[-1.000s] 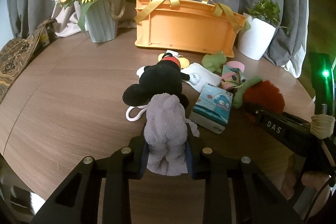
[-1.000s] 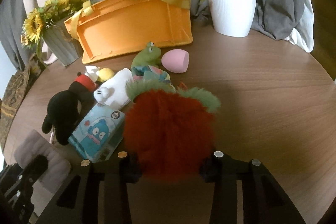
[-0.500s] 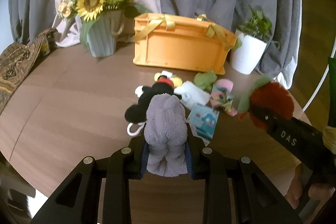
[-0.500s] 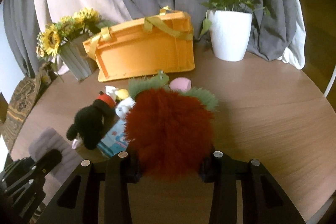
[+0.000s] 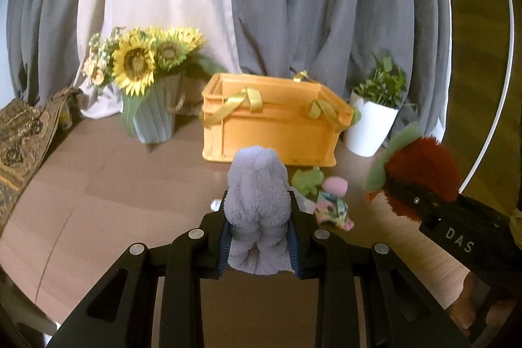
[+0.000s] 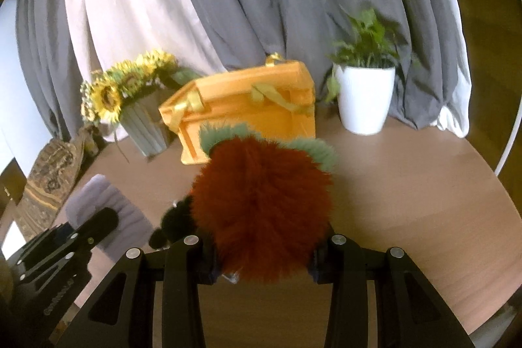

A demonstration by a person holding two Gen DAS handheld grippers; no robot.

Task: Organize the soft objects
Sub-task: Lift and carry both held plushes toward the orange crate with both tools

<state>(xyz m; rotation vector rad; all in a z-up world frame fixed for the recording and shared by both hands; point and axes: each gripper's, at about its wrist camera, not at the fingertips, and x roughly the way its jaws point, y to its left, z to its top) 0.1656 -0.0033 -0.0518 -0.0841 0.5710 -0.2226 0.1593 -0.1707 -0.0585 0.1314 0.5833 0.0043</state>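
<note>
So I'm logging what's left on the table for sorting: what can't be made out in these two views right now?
- Left wrist view: the grey plush in the left gripper hides the table just behind it.
- Right wrist view: the red furry toy in the right gripper covers most loose items; only part of a black plush shows.
- Both views: the inside of the orange basket is barely visible, so its contents cannot be told.

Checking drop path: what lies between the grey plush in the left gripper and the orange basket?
In the left wrist view, only bare table shows between the grey plush and the orange basket; the green frog toy sits off to the right.
</note>
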